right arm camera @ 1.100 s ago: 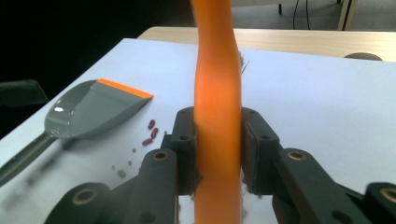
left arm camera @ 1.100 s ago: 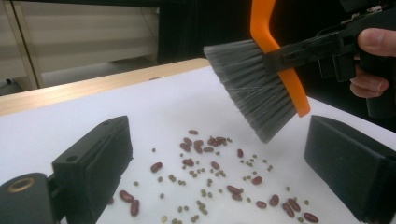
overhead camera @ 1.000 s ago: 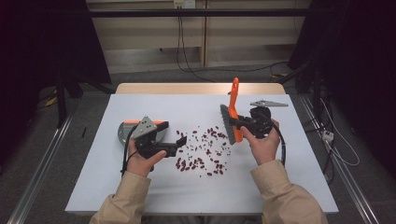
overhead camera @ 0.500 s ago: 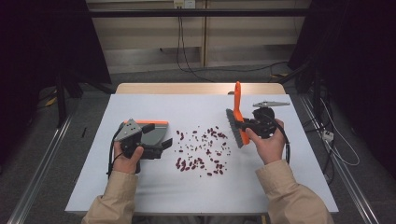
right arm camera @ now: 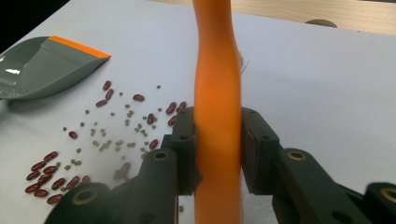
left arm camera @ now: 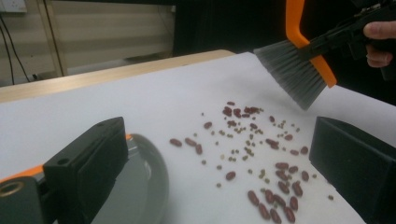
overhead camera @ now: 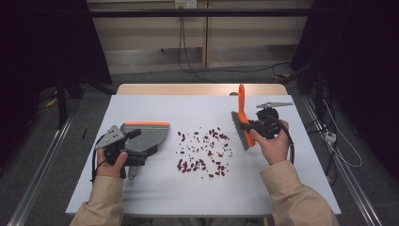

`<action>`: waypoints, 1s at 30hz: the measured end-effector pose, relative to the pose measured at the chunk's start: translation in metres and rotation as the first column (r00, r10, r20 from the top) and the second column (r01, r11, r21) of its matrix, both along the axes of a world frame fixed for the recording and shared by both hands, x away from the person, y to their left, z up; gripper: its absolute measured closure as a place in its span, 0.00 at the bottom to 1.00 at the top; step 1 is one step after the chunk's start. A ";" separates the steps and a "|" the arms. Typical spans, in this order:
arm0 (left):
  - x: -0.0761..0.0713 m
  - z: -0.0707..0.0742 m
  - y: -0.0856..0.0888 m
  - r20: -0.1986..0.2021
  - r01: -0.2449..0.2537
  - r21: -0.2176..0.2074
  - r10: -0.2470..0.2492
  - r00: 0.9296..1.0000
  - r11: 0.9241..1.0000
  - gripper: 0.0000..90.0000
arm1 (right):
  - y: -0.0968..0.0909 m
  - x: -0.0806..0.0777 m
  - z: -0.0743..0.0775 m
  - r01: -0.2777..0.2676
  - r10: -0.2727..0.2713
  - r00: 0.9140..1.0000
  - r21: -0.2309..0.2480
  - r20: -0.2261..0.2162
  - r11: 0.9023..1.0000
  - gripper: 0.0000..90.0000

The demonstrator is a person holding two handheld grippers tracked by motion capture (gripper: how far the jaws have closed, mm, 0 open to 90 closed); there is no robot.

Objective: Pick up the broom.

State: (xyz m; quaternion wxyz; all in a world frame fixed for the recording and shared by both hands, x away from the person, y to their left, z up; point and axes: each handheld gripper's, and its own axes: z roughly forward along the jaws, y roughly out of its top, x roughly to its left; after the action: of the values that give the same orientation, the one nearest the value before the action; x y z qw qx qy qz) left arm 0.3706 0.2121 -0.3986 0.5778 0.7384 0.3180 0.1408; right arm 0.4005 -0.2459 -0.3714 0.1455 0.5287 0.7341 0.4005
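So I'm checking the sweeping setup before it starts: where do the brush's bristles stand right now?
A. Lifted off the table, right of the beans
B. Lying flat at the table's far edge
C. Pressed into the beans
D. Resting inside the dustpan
A: the right gripper holds the brush by its orange handle, bristles clear above the table beside the beans.

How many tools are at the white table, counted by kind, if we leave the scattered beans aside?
Orange plastic brush with grey bristles: 1
Grey plastic dustpan with orange edge: 1
Black two-jaw grippers: 2, the left gripper and the right gripper
Total: 4
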 end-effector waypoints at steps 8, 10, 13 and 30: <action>-0.007 -0.008 0.016 -0.010 -0.004 -0.005 0.004 1.000 1.000 0.05 | 0.000 0.005 -0.005 0.009 -0.011 0.999 -0.054 -0.037 0.999 0.78; -0.008 -0.009 0.020 0.000 -0.013 -0.002 0.013 1.000 1.000 0.04 | -0.001 0.007 -0.006 0.017 -0.020 0.999 -0.064 -0.036 0.998 0.78; -0.010 -0.012 0.023 -0.010 -0.027 -0.008 0.027 1.000 1.000 0.04 | -0.002 0.011 -0.009 0.029 -0.032 0.999 -0.078 -0.042 0.997 0.78; -0.011 -0.016 0.024 -0.008 -0.032 -0.012 0.031 0.999 0.999 0.04 | 0.010 0.030 -0.032 0.061 -0.065 0.998 -0.157 -0.020 0.986 0.79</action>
State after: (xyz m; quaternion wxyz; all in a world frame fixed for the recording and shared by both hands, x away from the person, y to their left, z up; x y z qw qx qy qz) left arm 0.3592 0.2360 -0.4146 0.5787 0.7303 0.3328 0.1449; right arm 0.4301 -0.2363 -0.4038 0.1901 0.5435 0.7479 0.3302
